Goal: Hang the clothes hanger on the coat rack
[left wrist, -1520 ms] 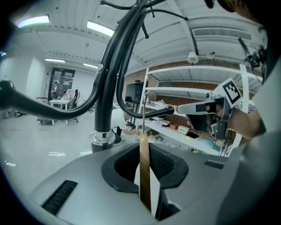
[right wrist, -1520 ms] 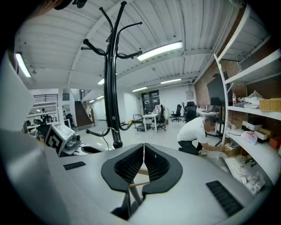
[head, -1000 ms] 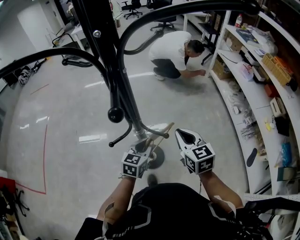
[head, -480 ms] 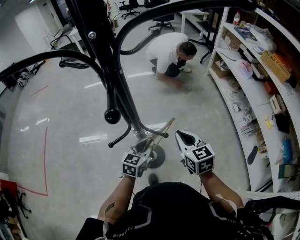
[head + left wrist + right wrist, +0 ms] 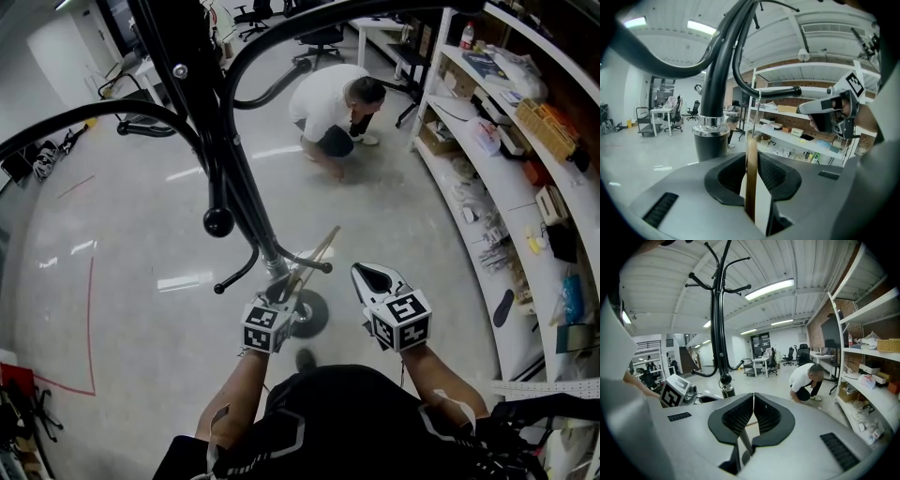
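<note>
Half done tbh: left gripper point(image 5: 284, 302) clamps the hanger point(image 5: 317, 255), right gripper point(image 5: 372, 274) shut & empty. Hanger's near the rack point(image 5: 239, 192), not hung yet.

A glossy pale grey floor point(image 5: 141, 225) carries a red taped line point(image 5: 91, 309). White shelves point(image 5: 511, 187) crowded with boxes and small items run along the right. A person point(image 5: 328, 103) crouches beside them. Office chairs point(image 5: 323, 36) stand farther back, under long ceiling lights point(image 5: 769, 288).
</note>
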A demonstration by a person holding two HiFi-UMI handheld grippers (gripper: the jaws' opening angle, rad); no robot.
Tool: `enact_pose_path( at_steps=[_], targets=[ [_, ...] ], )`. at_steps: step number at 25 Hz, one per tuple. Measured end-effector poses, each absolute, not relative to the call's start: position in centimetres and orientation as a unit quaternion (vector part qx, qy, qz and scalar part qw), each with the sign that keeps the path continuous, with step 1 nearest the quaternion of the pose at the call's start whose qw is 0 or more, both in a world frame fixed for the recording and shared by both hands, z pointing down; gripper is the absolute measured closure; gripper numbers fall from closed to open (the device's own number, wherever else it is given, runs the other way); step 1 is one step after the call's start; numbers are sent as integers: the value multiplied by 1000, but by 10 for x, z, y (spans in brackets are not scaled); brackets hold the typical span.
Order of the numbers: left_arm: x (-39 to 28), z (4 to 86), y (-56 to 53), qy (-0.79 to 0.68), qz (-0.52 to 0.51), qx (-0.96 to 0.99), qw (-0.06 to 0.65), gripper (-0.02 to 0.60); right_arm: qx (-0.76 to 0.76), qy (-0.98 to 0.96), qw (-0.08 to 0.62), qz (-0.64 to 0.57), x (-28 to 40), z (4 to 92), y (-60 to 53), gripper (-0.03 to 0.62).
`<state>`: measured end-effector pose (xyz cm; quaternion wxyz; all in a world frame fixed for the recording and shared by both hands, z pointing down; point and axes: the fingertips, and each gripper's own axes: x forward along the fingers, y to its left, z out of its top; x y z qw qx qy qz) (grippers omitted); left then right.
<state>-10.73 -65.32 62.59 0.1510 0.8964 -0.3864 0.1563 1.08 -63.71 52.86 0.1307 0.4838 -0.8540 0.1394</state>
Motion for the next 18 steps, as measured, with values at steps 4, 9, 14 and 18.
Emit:
enact_pose_path(
  at_steps=[4,9,14,18],
  targets=[
    [-110,628,-654,-392,161,893,150,526,485,-851,141,142,13,527,-633,586],
    [-109,627,-654,-389,157,895,149,525,485,-854,129,138,16,522,-631,586],
    [-111,624,-649,-388,156,896,148,481,483,-856,124,138,18,517,-626,586],
    [-119,618,-646,-395,157,895,135,445,487,-856,120,126,24,512,-624,586]
  ],
)
